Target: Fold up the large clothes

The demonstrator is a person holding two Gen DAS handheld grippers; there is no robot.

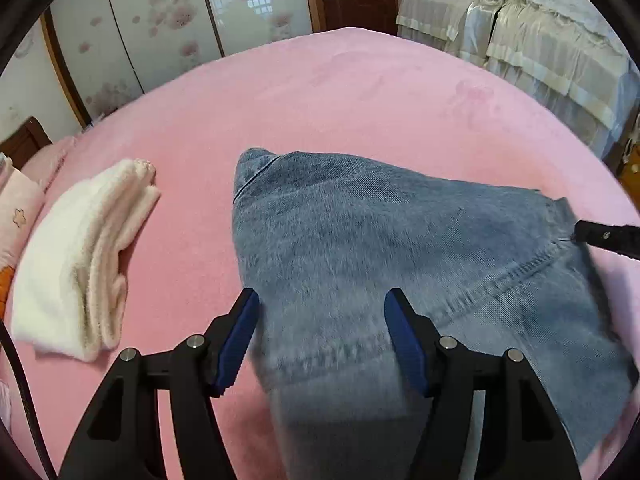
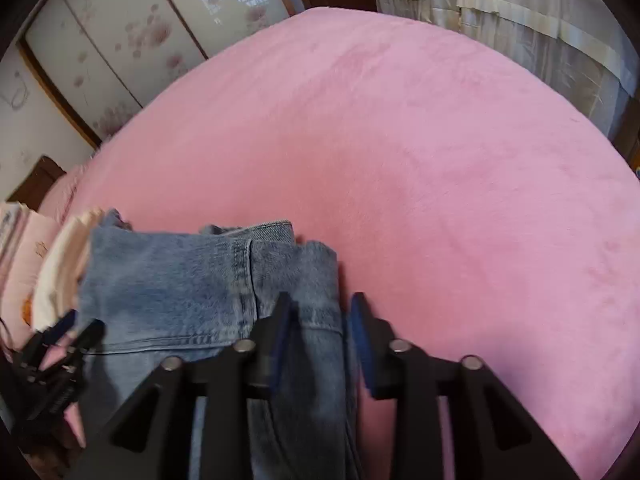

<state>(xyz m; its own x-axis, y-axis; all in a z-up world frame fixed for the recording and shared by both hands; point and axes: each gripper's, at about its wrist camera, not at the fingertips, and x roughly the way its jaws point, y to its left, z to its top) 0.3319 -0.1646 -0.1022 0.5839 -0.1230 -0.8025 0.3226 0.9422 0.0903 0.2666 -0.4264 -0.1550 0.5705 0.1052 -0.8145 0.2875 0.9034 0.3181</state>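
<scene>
Blue denim jeans [image 1: 360,240] lie partly folded on the pink bed; they also show in the right wrist view [image 2: 180,288]. My left gripper [image 1: 320,308] is open, its blue pads on either side of the denim near the left edge. My right gripper [image 2: 320,308] is open over the jeans' right edge, with cloth between the fingers. The right gripper's tip [image 1: 604,236] shows at the jeans' far right corner in the left wrist view. The left gripper [image 2: 60,344] shows at the lower left in the right wrist view.
A folded white fluffy garment [image 1: 80,256] lies left of the jeans, with pink pillows [image 1: 16,216] beyond it. The pink bedspread [image 2: 440,160] stretches ahead. Wardrobe doors [image 1: 160,20] and a second covered bed [image 1: 540,40] stand behind.
</scene>
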